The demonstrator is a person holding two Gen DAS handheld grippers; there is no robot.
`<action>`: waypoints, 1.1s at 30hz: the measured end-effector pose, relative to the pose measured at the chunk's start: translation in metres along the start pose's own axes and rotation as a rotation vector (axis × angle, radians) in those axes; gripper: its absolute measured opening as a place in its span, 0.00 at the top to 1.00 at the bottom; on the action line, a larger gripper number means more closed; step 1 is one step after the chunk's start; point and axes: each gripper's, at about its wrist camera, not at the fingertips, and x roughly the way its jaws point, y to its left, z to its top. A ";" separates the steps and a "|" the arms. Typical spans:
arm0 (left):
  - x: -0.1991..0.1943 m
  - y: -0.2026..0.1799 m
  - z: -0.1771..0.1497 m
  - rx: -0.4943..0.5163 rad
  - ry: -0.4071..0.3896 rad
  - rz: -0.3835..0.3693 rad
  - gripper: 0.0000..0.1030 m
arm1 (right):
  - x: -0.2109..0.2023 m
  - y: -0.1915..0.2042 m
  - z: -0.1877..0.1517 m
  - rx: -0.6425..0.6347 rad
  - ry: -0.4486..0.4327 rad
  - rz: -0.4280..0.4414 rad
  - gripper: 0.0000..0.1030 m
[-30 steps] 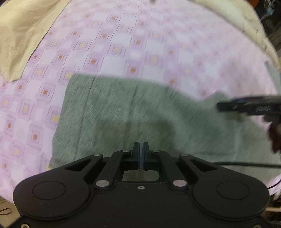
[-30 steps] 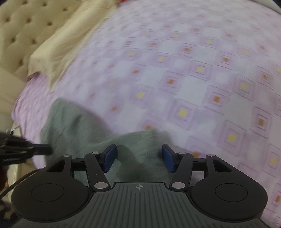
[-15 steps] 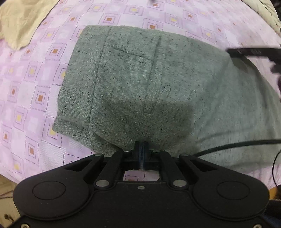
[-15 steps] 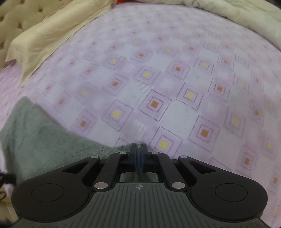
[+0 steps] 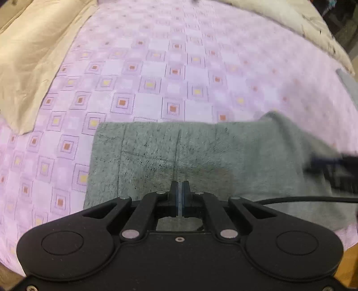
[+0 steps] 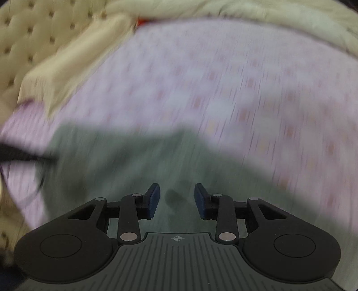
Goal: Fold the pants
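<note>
Pants of gray cloth lie on the bed, spread over a purple sheet with little orange and yellow squares on it. From the left wrist camera their far edge runs straight across, and the near part goes under the left gripper. Seams show as thin lines on the cloth.

The left gripper has its fingers pressed together. Only a thin blue line shows between them. The cloth reaches right up to the tips, but I cannot tell if a bit of it is pinched there.

The right gripper hangs over the pants too. Its fingers stand apart, with blue pads facing each other and nothing in between. Gray cloth shows below the gap. That camera's picture is very blurry.

A black cable runs across the pants at the right side of the left camera's picture. Above it a dark blurry shape sticks in from the edge; it is too smeared to name.

A cream pillow sits at the left of the bed. A tufted cream headboard stands behind it. A pale blanket is bunched along the far side.
</note>
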 end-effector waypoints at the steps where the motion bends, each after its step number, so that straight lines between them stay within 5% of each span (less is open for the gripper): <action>1: 0.007 0.001 -0.002 0.015 0.021 0.004 0.94 | 0.000 0.007 -0.015 -0.009 0.033 0.001 0.68; 4: 0.029 0.008 -0.017 0.096 0.121 0.107 0.87 | 0.019 0.038 -0.067 -0.090 0.220 -0.035 0.65; 7: 0.031 0.008 -0.032 0.150 0.102 0.109 0.87 | 0.008 0.060 -0.096 -0.130 0.207 -0.061 0.68; 14: 0.031 0.010 -0.038 0.180 0.105 0.102 0.88 | 0.009 0.101 -0.102 -0.328 0.062 -0.288 0.67; 21: 0.024 0.026 -0.045 0.148 0.129 0.085 0.88 | 0.038 0.135 -0.099 -0.603 0.037 -0.261 0.69; 23: 0.023 0.027 -0.047 0.150 0.126 0.082 0.88 | 0.038 0.139 -0.098 -0.627 0.019 -0.272 0.96; 27: 0.013 0.026 -0.047 0.158 0.127 0.088 0.91 | 0.013 0.134 -0.088 -0.487 -0.003 -0.208 0.96; 33: -0.030 0.017 -0.040 0.145 0.001 0.049 0.92 | 0.024 0.139 -0.120 -0.590 0.085 -0.188 0.95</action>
